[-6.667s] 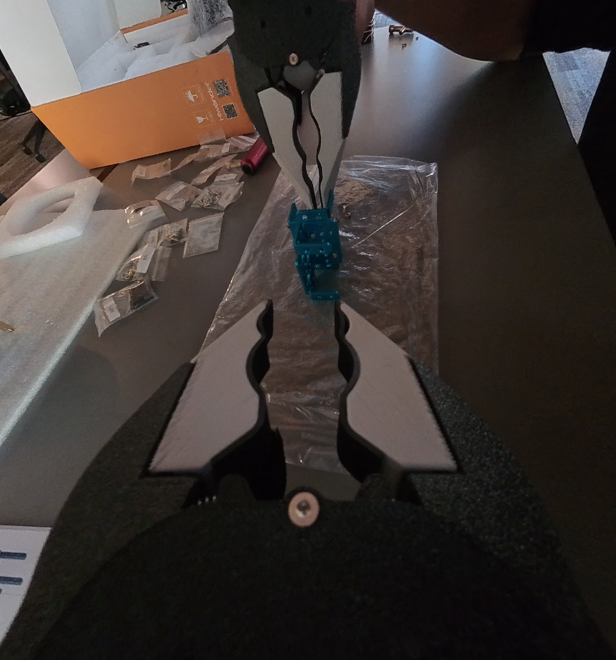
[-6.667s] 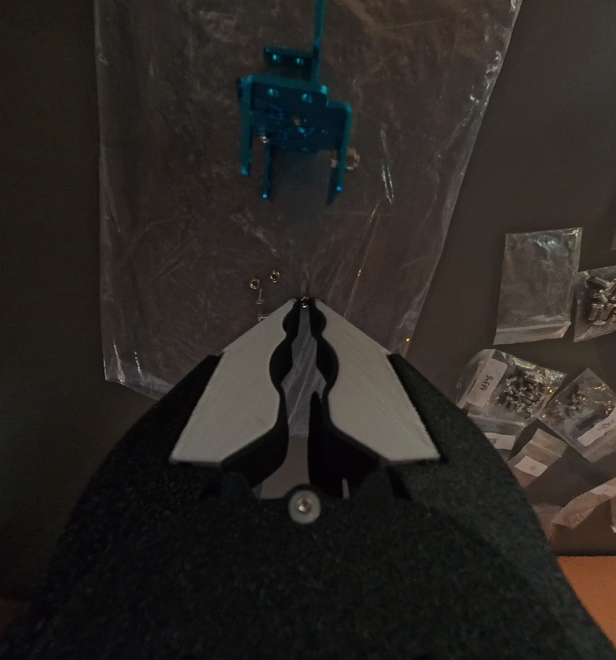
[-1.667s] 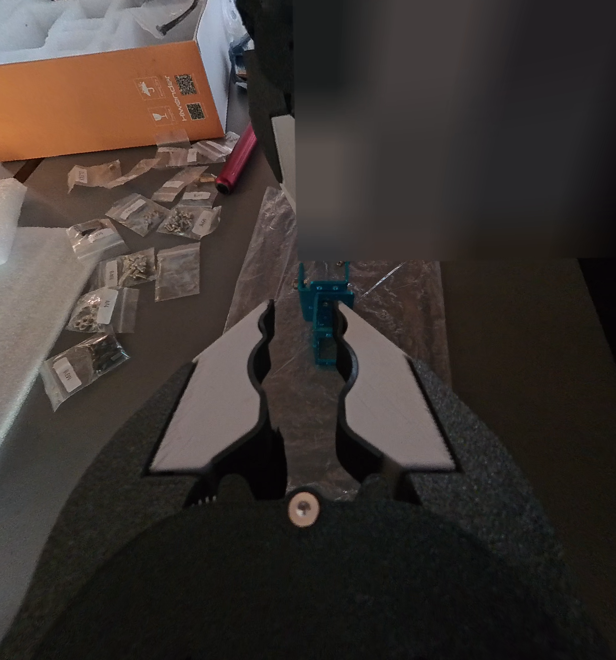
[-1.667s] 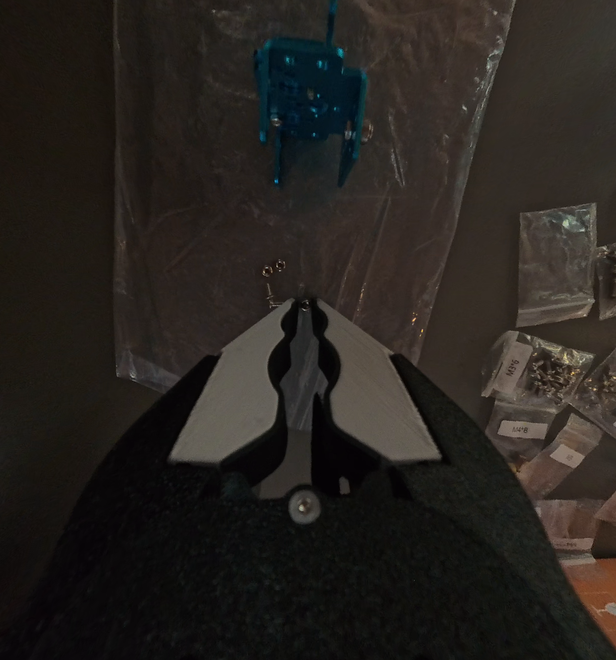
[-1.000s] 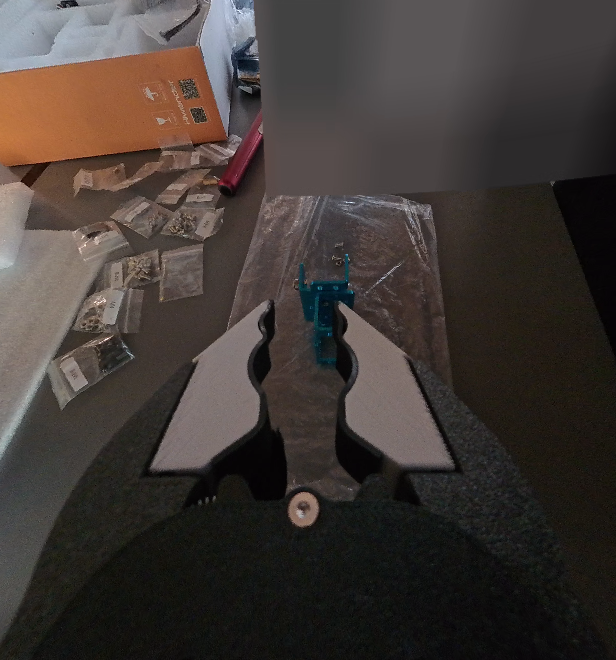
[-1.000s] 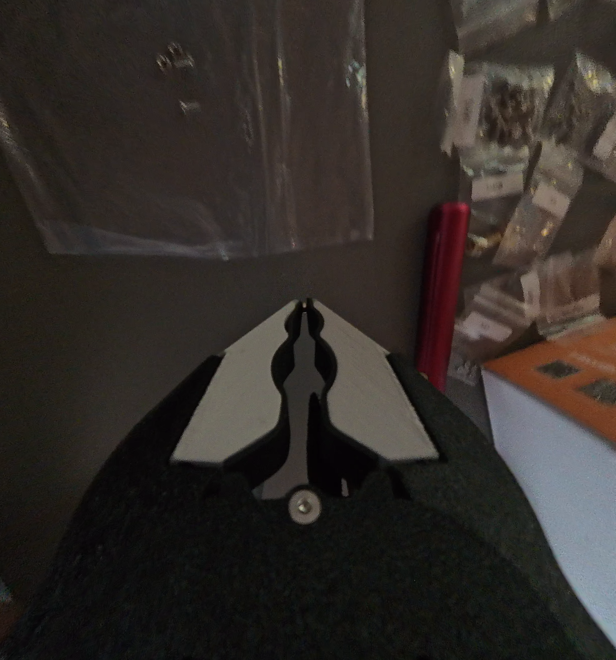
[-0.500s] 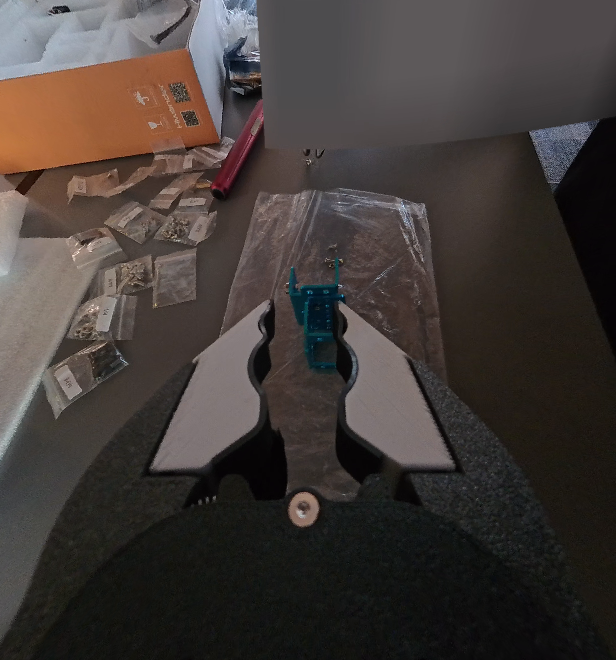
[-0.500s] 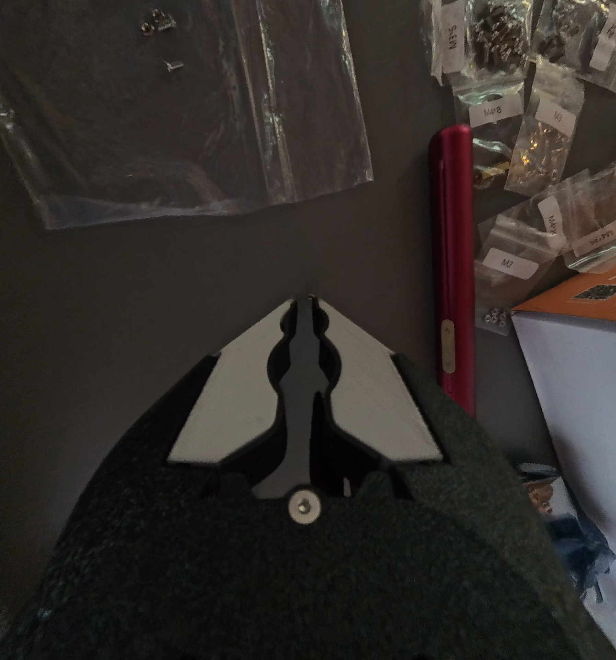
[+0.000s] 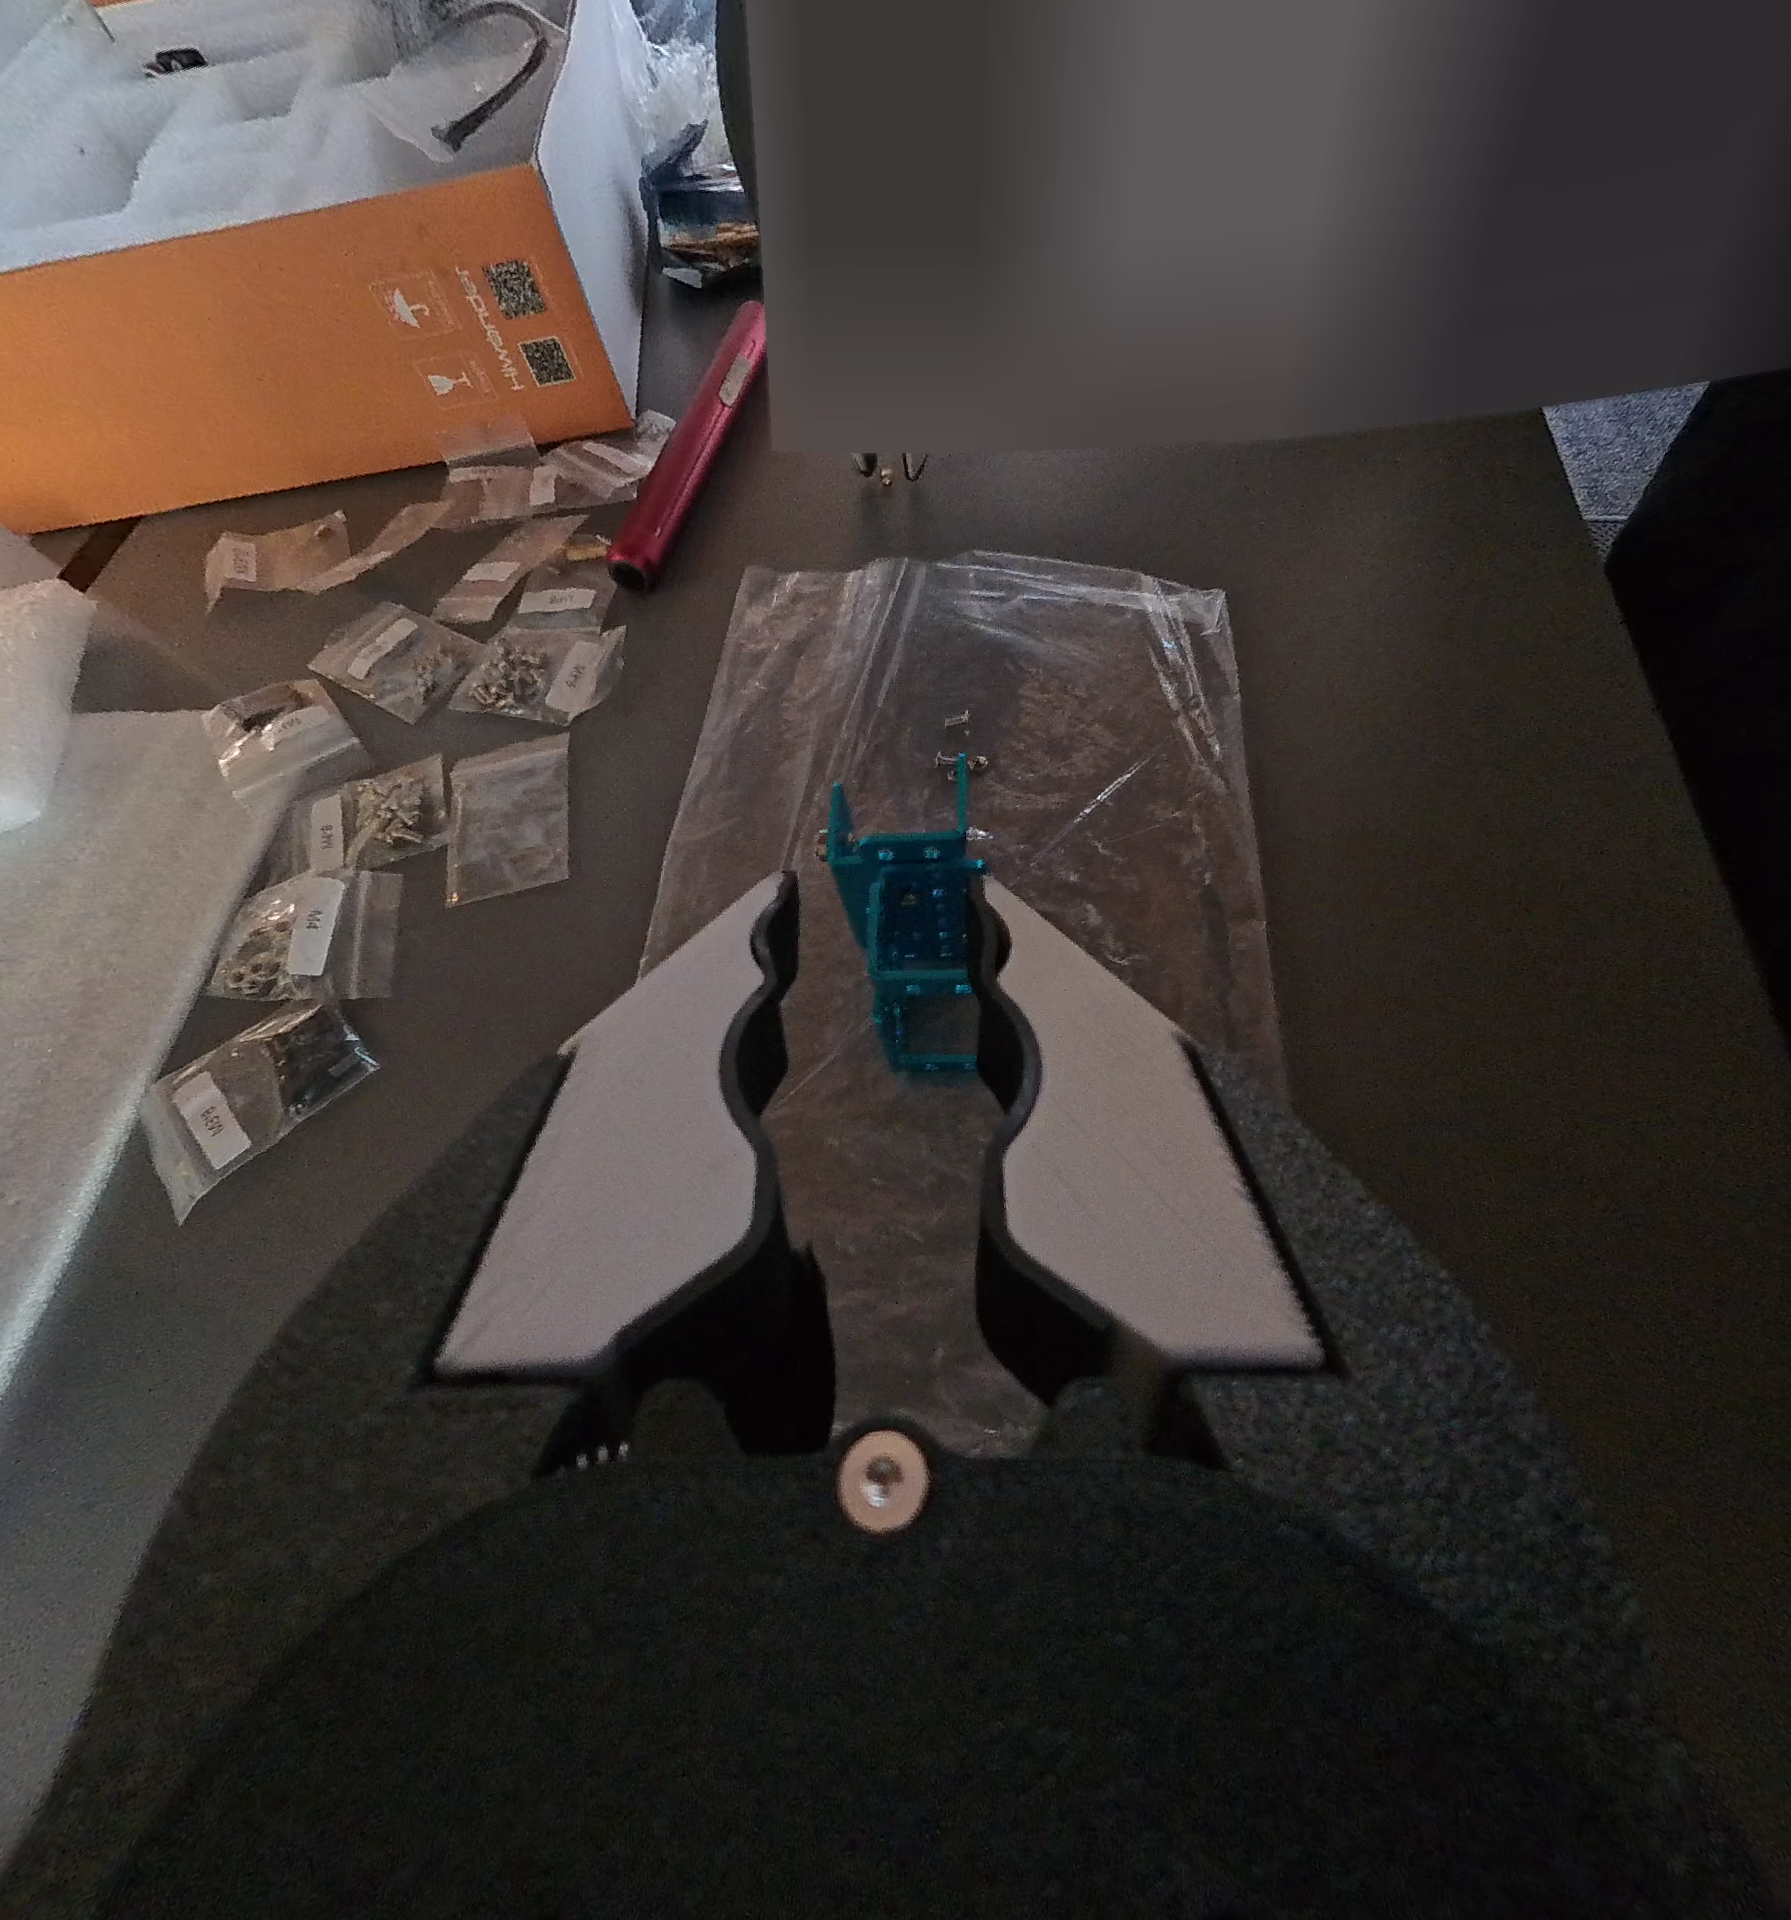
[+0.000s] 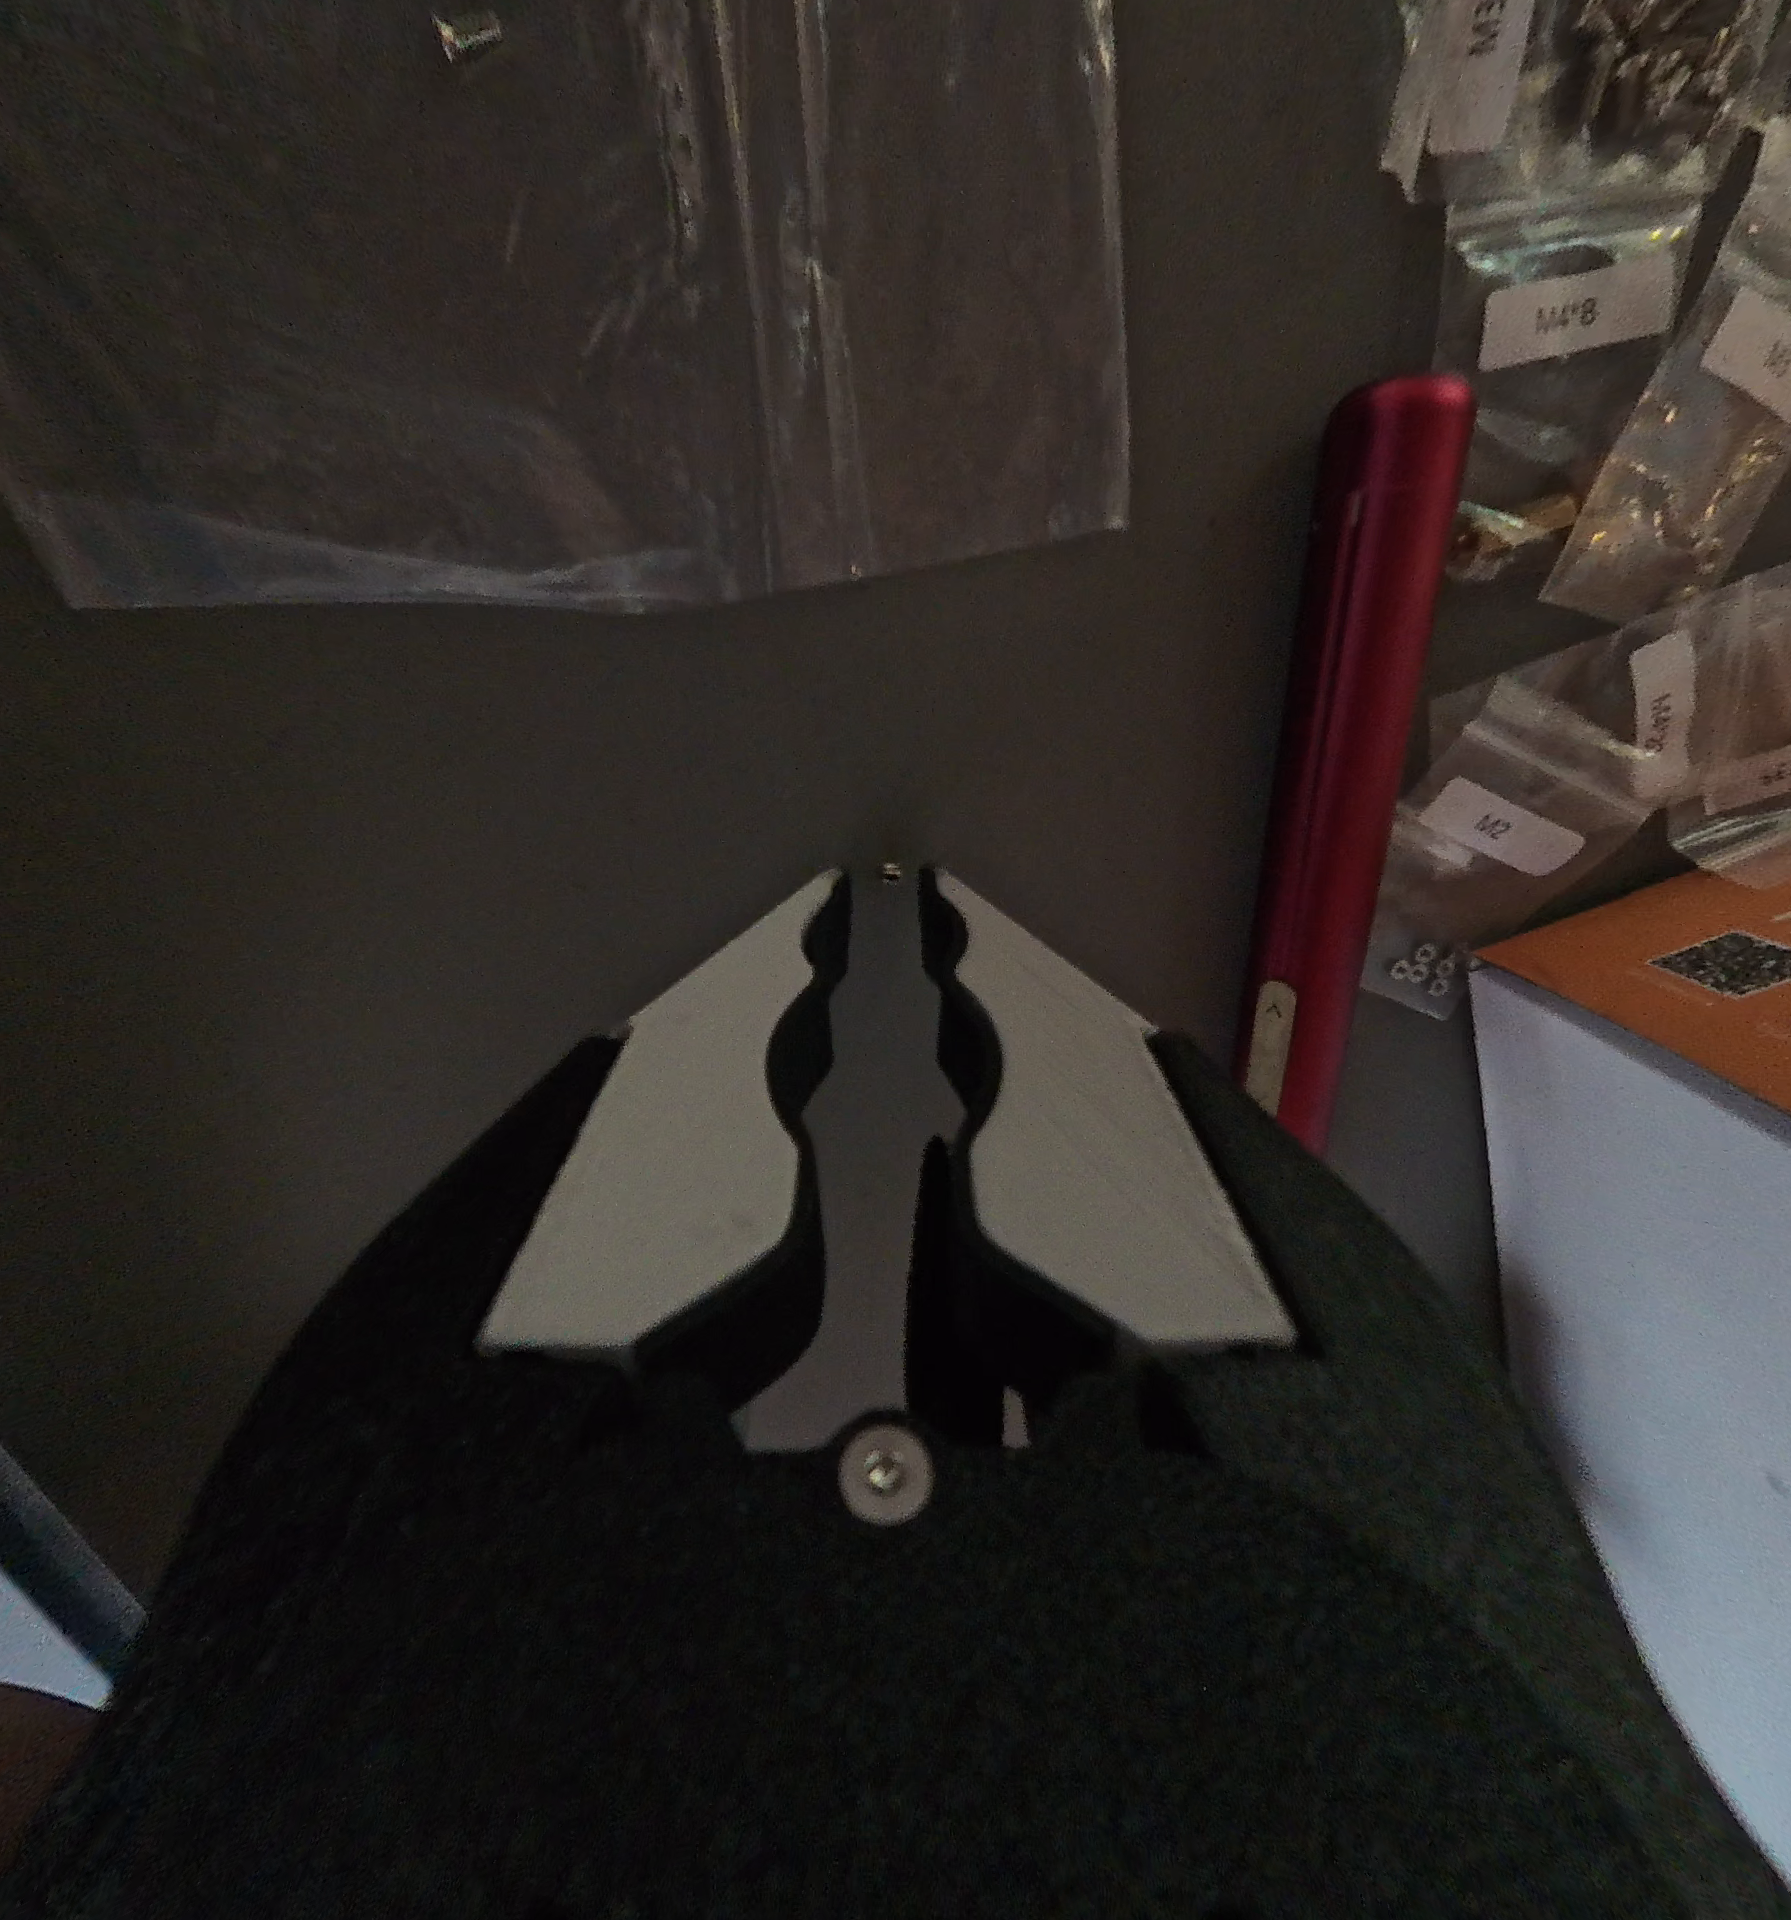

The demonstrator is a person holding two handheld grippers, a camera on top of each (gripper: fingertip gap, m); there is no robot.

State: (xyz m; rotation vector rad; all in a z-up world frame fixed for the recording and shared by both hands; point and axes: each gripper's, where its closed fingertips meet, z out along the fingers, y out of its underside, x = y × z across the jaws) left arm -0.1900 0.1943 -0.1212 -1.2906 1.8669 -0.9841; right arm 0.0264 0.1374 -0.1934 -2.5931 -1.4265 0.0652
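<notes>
My left gripper (image 9: 889, 883) is open over a clear plastic sheet (image 9: 1078, 675). A small blue metal bracket assembly (image 9: 912, 935) stands on the sheet between its fingers, close against the right finger. A few loose screws (image 9: 958, 743) lie just beyond the bracket. My right gripper (image 10: 883, 873) hovers over bare dark table past the sheet's end (image 10: 558, 312), with its jaws a little apart. A tiny screw (image 10: 889, 871) sits between its tips, narrower than the gap. A red cylindrical tool (image 10: 1358, 727) lies just right of it. In the left wrist view a blur patch hides most of the right gripper.
An orange and white box (image 9: 247, 343) stands at the far left, with the red tool (image 9: 693, 447) beside it. Several small labelled bags of hardware (image 9: 403, 779) are scattered left of the sheet. White foam (image 9: 39, 1039) covers the left edge. The box corner (image 10: 1649, 1247) is close on the right gripper's right. One gripper's finger ends stand about 25 cm off the other's.
My right gripper left the sheet, moved to bare table beside the red tool, and its jaws have parted around the tiny screw. My left gripper stayed open; the bracket turned slightly between its fingers.
</notes>
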